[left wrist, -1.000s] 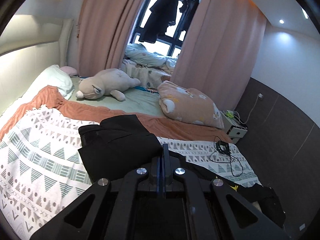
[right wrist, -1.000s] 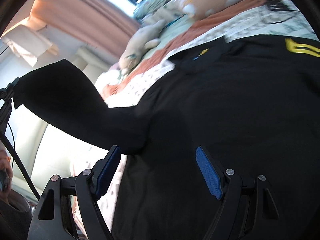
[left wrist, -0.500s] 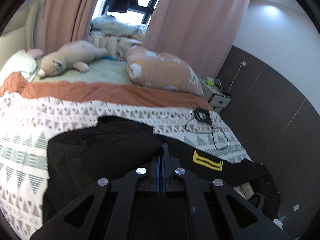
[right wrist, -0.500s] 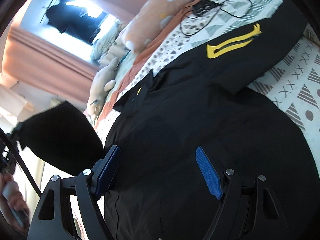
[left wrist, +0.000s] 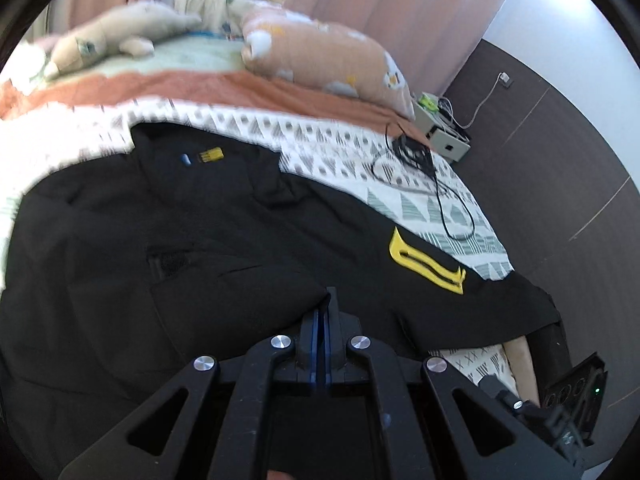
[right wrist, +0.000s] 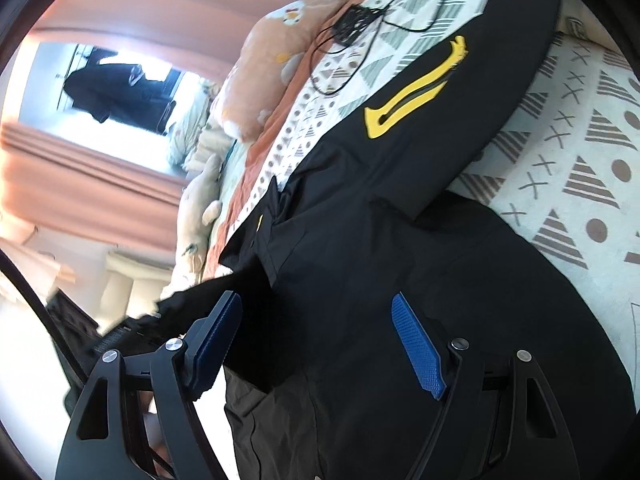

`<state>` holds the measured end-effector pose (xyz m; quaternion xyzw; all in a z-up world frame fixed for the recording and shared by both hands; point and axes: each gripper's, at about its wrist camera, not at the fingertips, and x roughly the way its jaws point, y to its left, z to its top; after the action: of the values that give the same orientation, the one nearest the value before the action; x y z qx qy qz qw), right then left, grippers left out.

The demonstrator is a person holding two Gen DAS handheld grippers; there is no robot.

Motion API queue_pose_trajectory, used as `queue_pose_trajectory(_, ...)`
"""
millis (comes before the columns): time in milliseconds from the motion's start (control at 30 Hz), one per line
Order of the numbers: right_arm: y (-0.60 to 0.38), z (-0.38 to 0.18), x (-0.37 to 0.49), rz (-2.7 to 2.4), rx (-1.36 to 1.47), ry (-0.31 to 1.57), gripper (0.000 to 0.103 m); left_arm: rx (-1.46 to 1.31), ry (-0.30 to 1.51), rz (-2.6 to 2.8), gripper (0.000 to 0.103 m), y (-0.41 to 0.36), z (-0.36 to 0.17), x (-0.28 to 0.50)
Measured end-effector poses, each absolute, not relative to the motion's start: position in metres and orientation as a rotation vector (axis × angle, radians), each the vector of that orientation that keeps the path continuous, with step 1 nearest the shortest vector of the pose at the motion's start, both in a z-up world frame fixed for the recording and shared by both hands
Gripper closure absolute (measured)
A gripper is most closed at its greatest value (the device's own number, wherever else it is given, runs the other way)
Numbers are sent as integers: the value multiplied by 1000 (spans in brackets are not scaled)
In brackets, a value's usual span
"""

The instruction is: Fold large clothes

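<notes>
We see a large black jacket of thin woven cloth (left wrist: pixel 168 232) spread flat over a white bedspread printed with grey-green triangles, dots and crosses (left wrist: pixel 424 196). Our left tongs (left wrist: pixel 327 300) have their blue-lined jaws pressed together, and a fold of the black cloth runs right up to their tips; the cloth seems to be pinched there, though the jaw line itself shows almost no gap. Ahead and to the right of these tongs lies the jacket's yellow zip-pocket trim (left wrist: pixel 426 264), on a sleeve that reaches toward the bed's edge. Farther ahead and slightly left sits the collar with a small yellow label (left wrist: pixel 211 155).

Our right tongs (right wrist: pixel 316 344) stand wide apart with nothing between the blue ribbed pads (right wrist: pixel 418 346); they hover just above the jacket's body, apart from the cloth. Beyond them and to the right the same yellow trim (right wrist: pixel 412 96) shows on the sleeve. To their left a black flap of the jacket is lifted off the bed.

Beyond the jacket, ahead of the left tongs, lie a black coiled cable (left wrist: pixel 416 160) on the bedspread, a peach pillow with white animal prints (left wrist: pixel 324 60) and a beige plush toy (left wrist: pixel 116 36). Peach curtains (left wrist: pixel 380 8) hang behind.
</notes>
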<state>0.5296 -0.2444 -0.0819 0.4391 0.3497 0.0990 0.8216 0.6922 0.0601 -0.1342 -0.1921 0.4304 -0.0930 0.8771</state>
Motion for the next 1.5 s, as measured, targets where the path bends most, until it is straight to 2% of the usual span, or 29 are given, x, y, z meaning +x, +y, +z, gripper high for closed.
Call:
queue_pose_trajectory(100, -246, -83, 529, 206, 939, 743, 27, -402, 933, -196, 97, 56, -151, 692)
queue_pose_trajectory(167, -247, -85, 532, 205, 940, 746, 27, -384, 923, -194, 91, 53, -155, 686)
queue_pose_trajectory(233, -247, -85, 534, 205, 941, 749, 27, -412, 900, -209, 65, 55, -155, 679)
queue_pose_trajectory(267, -246, -85, 535, 204, 940, 751, 27, -428, 889, -218, 20, 57, -155, 675)
queue_pose_trajectory(300, -245, -85, 536, 205, 936, 753, 27, -451, 864, -228, 1, 60, -152, 669)
queue_pose_trajectory(567, -239, -82, 543, 202, 882, 756, 27, -550, 753, -182, 0, 92, -138, 617)
queue_pose_trajectory(867, -201, -69, 547, 223, 697, 769, 27, -585, 750, 57, 0, 155, -139, 529)
queue_pose_trajectory(1033, -157, -52, 544, 275, 549, 770, 27, -620, 674, 139, 0, 198, -128, 490)
queue_pose_trajectory(1167, -111, -41, 537, 285, 343, 753, 27, -589, 640, 225, 0, 229, -140, 475)
queue_pose_trajectory(1333, -58, -48, 533, 210, 61, 748, 27, -606, 638, 282, 0, 267, -155, 466)
queue_pose_trajectory(1500, -8, -65, 544, 134, -100, 767, 27, -644, 614, 298, 0, 298, -159, 455)
